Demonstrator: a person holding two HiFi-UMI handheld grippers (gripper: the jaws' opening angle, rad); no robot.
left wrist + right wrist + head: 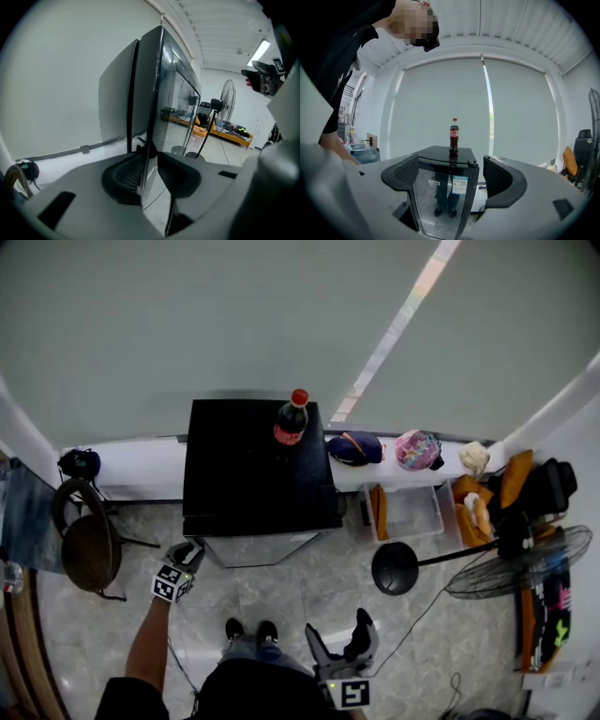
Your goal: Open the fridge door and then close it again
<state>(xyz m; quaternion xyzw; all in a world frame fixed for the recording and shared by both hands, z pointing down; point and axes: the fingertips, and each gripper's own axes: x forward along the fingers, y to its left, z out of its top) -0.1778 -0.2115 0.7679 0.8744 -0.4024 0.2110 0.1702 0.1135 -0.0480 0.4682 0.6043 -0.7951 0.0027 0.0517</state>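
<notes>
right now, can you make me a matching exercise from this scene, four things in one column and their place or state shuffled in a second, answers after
Things:
1. cola bottle
2. left gripper
3. right gripper
4. standing fan

Places or states:
A. jaws apart, nothing between them
B. on the floor, right of the fridge in the head view
C. upright on top of the fridge
D. jaws closed on the fridge door's edge

Pairs: 1-C, 2-D, 3-A, 4-B
</notes>
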